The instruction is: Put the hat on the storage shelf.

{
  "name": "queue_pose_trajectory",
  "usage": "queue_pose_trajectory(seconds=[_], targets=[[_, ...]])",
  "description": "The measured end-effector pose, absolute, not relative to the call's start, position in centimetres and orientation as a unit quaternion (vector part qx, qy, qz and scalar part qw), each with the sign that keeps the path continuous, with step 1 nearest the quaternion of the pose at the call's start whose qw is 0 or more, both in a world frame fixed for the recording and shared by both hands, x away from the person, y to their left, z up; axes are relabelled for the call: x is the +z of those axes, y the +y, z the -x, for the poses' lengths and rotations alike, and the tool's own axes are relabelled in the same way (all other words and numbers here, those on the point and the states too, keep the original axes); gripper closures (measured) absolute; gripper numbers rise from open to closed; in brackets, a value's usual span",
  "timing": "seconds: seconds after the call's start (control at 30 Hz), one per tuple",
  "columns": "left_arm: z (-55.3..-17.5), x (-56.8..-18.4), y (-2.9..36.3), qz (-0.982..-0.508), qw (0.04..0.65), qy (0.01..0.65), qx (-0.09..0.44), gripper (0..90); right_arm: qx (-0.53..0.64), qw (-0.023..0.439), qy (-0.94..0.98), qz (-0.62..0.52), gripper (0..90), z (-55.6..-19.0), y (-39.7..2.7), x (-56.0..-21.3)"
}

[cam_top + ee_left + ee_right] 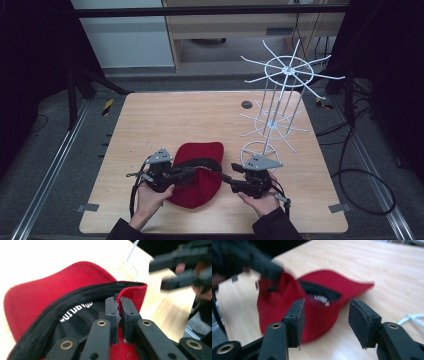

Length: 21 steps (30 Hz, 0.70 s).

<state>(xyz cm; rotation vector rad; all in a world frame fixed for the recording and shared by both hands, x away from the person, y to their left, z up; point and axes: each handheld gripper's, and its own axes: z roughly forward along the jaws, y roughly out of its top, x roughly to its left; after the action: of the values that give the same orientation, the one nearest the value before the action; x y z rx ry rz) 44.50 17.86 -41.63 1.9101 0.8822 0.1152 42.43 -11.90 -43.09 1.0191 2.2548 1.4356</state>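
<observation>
High view: red cap (200, 172) lay on the wooden table (165, 117), near the front edge, between the two hand-held grippers. Left gripper (186, 172) sat at the cap's left side, held in the person's left hand (152, 197), jaws reaching into the cap at its black inner band. Right gripper (227, 178) was just right of the cap, held in the right hand (262, 200), tips near the cap edge; contact could not be told here. White wire rack (280, 100) stood upright on the table's right half, behind the right gripper. A small dark round hole (247, 104) was in the tabletop near the rack.

Left gripper view: left gripper (118, 302) jaws were pressed together, pinching the cap (45, 295) rim where red fabric meets the black sweatband. White lettering showed on the band inside. The other gripper (180, 270) was blurred at upper right.

Right gripper view: right gripper (325, 315) jaws stood wide apart, nothing between them. Cap (317, 305) lay on the table (374, 262) just beyond the tips, brim pointing right, blurred. The left gripper (265, 268), blurred, met the cap at upper left. A bit of white rack wire (412, 318) showed at the right edge.
</observation>
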Motion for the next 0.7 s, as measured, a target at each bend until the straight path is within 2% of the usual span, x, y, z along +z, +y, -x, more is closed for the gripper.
queue_pose_trajectory(seconds=[0.13,0.27,0.4,0.7], targets=[[-44.2,-40.6,18.3,-0.773,0.515,0.366,0.059,84.9,0.488,0.119,0.789,-0.352,45.7,-42.0,-12.3,-44.6],[-43.9,-39.6,18.6,-0.762,0.532,0.362,0.071,84.9,0.477,0.099,0.805,-0.337,41.5,-42.0,-10.9,-46.1],[-43.6,-38.6,18.9,-0.749,0.549,0.361,0.082,84.9,0.473,0.093,0.815,-0.322,38.9,-41.8,-9.9,-46.6],[-43.2,-37.7,18.9,-0.734,0.562,0.367,0.101,84.9,0.496,0.082,0.808,-0.309,26.9,-41.3,-8.5,-46.5]])
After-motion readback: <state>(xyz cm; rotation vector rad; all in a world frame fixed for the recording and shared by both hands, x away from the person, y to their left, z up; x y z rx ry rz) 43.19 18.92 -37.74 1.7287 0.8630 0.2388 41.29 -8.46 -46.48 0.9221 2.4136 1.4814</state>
